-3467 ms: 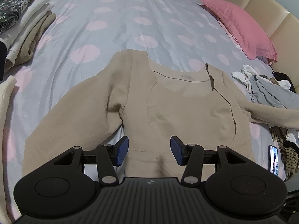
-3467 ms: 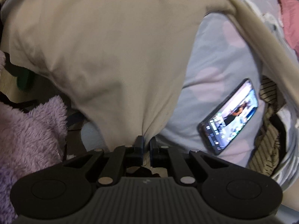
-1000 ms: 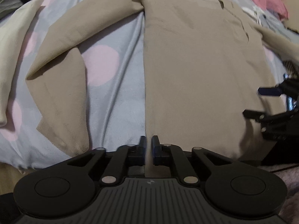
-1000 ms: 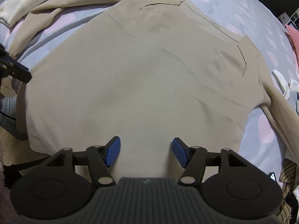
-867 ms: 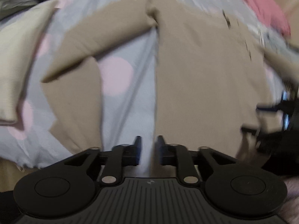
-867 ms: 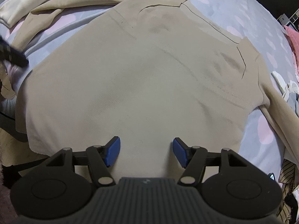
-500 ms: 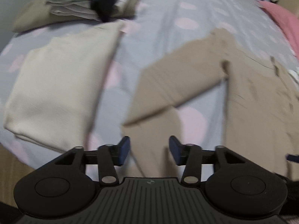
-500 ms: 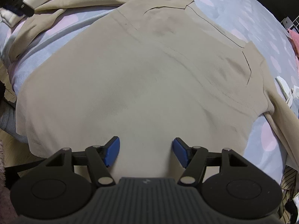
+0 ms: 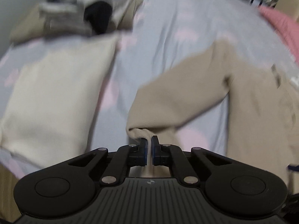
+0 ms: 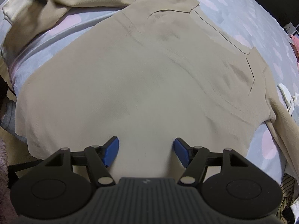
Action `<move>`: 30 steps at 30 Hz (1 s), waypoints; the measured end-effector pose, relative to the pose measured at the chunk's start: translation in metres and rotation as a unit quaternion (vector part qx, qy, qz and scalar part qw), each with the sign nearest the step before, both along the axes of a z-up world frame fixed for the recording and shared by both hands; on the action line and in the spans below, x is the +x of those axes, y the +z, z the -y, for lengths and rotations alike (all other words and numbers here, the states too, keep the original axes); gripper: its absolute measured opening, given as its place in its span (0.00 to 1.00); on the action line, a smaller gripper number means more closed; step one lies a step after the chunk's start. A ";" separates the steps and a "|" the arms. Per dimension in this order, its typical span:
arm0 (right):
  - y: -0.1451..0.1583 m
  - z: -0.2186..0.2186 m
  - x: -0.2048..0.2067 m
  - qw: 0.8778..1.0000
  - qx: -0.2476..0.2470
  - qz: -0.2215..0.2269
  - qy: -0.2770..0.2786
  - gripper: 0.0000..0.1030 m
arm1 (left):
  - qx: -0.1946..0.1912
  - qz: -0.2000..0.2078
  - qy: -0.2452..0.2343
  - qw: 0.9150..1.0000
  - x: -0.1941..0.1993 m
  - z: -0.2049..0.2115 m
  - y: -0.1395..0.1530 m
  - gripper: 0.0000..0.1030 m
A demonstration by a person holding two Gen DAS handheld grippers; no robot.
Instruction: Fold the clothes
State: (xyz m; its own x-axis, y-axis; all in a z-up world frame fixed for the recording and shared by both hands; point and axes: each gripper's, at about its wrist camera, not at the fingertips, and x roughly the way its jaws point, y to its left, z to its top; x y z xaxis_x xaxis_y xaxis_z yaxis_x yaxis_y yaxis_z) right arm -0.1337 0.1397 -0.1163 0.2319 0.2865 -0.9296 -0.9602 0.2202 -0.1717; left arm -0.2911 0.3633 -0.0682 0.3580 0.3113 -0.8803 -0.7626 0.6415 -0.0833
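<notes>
A soft tan long-sleeved knit top (image 10: 142, 85) lies spread out flat on a pale blue bed sheet with pink dots (image 9: 164, 13). Its body fills the space right in front of the right gripper (image 10: 146, 152). That gripper has its two blue pads wide apart and holds nothing. It hovers just over the bottom edge of the top.

The left gripper (image 9: 149, 145) has its pads pressed together on a bunched bit of the top's sleeve (image 9: 179, 95). The sleeve runs away from it, up and to the right, to the shoulder. To the left of this gripper lies a cream folded cloth (image 9: 54, 97). Far ahead there is a blurry pile of clothes (image 9: 82, 15). Far to the right is something pink, maybe a pillow (image 9: 280, 26).

The top looks light and floppy. It will bend and sag wherever it is not held, and it will not break. A small pinch on an edge, cuff or corner seems enough to lift it. The sleeve likely needs to be laid across the body next. If it is pulled too fast, the flat body may wrinkle or slide.
</notes>
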 end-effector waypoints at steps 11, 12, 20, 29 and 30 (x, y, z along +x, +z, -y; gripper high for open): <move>0.000 -0.001 -0.002 1.000 0.001 0.000 0.003 0.68 | 0.036 0.088 -0.175 0.980 0.082 0.071 0.051 0.02; 0.000 -0.002 -0.001 1.000 0.002 -0.001 0.001 0.68 | 0.031 0.088 -0.183 0.979 0.089 0.075 0.048 0.02; 0.001 0.001 0.001 1.000 0.005 -0.001 -0.005 0.68 | -0.036 0.086 -0.215 0.972 0.115 0.099 0.000 0.09; 0.005 0.000 -0.003 1.000 0.010 0.006 0.003 0.69 | -0.033 0.075 -0.234 0.969 0.082 0.109 0.009 0.35; 0.006 0.000 -0.004 1.000 0.011 0.007 0.004 0.69 | -0.028 0.071 -0.228 0.971 0.075 0.108 0.009 0.39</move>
